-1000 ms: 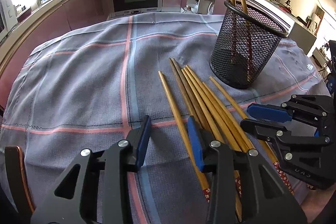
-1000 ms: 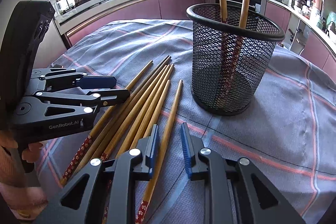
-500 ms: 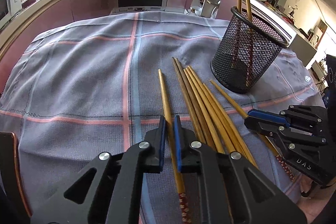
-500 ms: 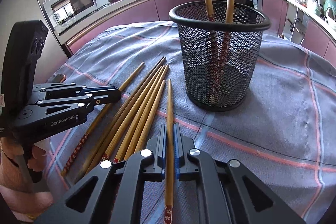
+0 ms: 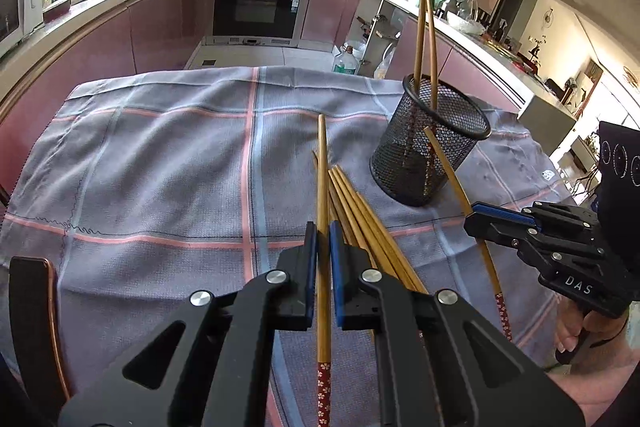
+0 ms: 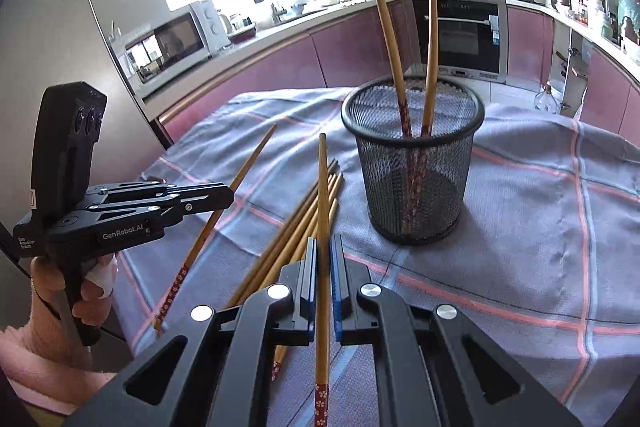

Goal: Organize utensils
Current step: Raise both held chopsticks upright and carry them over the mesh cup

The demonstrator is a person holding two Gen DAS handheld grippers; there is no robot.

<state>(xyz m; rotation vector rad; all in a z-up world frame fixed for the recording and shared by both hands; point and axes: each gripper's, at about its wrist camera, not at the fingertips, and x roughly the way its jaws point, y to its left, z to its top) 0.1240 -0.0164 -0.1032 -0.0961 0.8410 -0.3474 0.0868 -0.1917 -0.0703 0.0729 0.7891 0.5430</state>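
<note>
While you hold both grippers raised above the worktop (image 5: 160, 155), your left gripper (image 5: 323, 247) has its fingers clamped on one chopstick (image 5: 322, 187) and your right gripper (image 6: 324, 259) pinches another chopstick (image 6: 322, 195), both lifted and pointing away from you. The loose chopsticks (image 5: 360, 211) lie bunched near the worktop's middle, beside the mesh holder (image 6: 414, 187) with two chopsticks standing in it. A checked grey cloth (image 6: 540, 211) covers the worktop; kitchen cabinets (image 5: 160, 27) and an oven (image 5: 258, 9) stand behind.

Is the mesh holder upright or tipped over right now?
Upright. The mesh holder stands on its base on the cloth, rim up, with two chopsticks standing in it.
</note>
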